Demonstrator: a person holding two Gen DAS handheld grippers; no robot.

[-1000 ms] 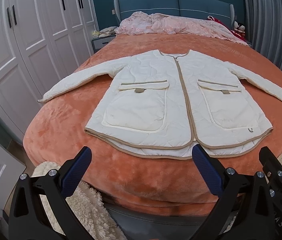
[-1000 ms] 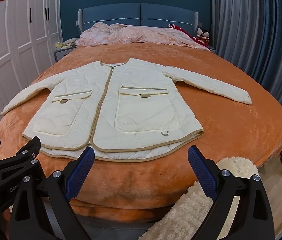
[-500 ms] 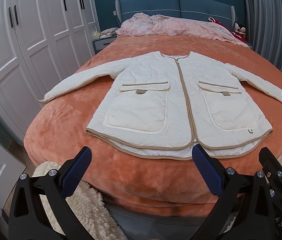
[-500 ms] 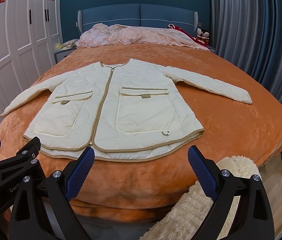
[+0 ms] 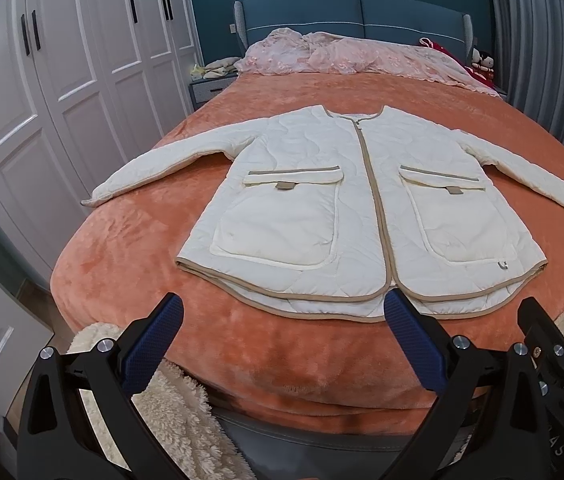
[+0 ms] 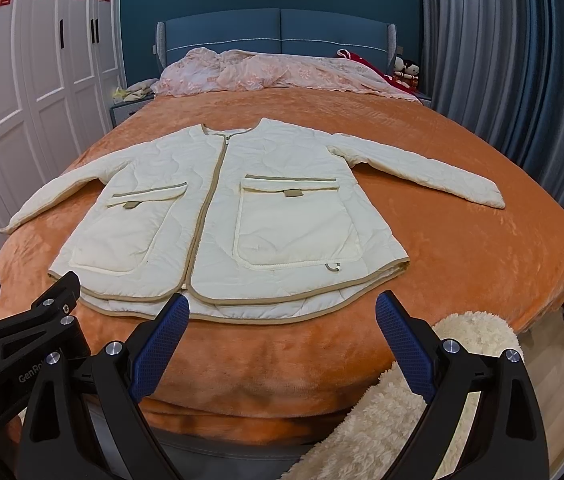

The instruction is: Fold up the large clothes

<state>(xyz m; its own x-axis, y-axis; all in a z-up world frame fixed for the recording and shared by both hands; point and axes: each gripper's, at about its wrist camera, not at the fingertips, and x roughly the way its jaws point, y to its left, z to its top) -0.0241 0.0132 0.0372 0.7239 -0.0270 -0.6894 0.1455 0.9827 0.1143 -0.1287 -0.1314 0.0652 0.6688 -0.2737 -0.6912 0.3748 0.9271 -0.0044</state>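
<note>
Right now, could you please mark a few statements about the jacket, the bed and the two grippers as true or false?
1. The cream quilted jacket with tan trim lies front up, both sleeves spread out. True.
2. The left gripper grips the jacket's hem. False: it is open, short of the hem, holding nothing.
3. The right gripper is open. True.
4. The jacket front hangs wide open. False: the tan front edges meet down the middle.
5. The jacket rests on the orange plush bedspread. True.
6. The pink crumpled bedding covers the jacket. False: it lies apart, by the headboard.
</note>
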